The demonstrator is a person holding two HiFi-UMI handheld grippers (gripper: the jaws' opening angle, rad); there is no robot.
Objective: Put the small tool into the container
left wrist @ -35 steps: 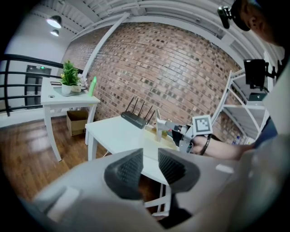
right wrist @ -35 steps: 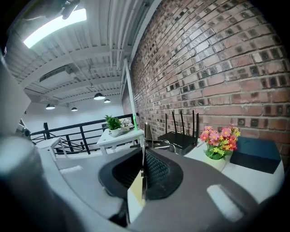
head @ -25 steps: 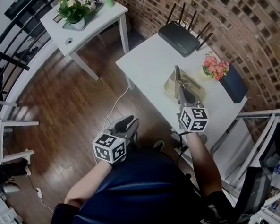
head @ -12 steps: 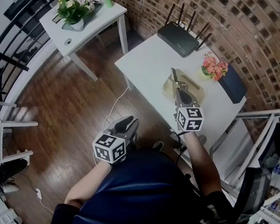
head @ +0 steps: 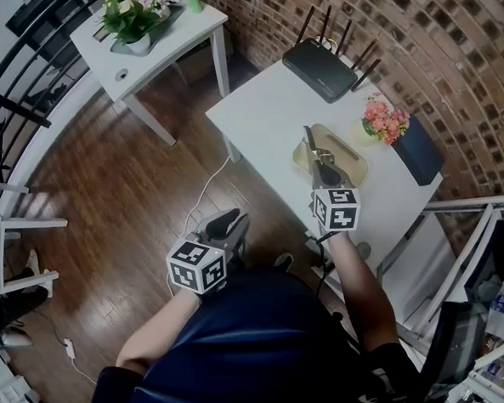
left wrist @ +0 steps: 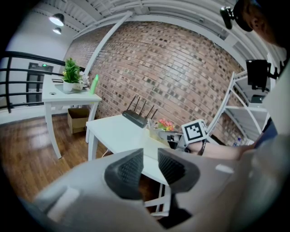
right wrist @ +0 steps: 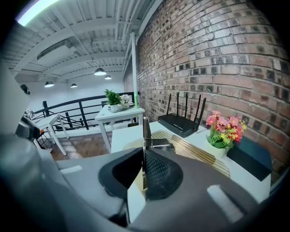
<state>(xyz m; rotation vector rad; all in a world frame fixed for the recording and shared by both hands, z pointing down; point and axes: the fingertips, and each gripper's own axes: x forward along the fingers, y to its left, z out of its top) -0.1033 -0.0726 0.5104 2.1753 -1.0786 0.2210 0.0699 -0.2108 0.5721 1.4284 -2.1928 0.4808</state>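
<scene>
Right gripper [right wrist: 144, 170] pinches tool [right wrist: 146, 129]; the blade juts beyond its tips, over container [head: 359, 159] edge. Left gripper [left wrist: 150, 165] gapes, empty, off table [head: 257, 111].

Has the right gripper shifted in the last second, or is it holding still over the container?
Yes. The right gripper, shut on the small tool, has drifted left, away from the pink flowers and toward the container's left edge.

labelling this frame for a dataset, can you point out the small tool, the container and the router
small tool [right wrist: 146, 129], right gripper view, upright metal shaft above the jaws
container [head: 357, 160], head view, bare right part of the tan tray
router [head: 318, 68], head view, top of the black body
</scene>
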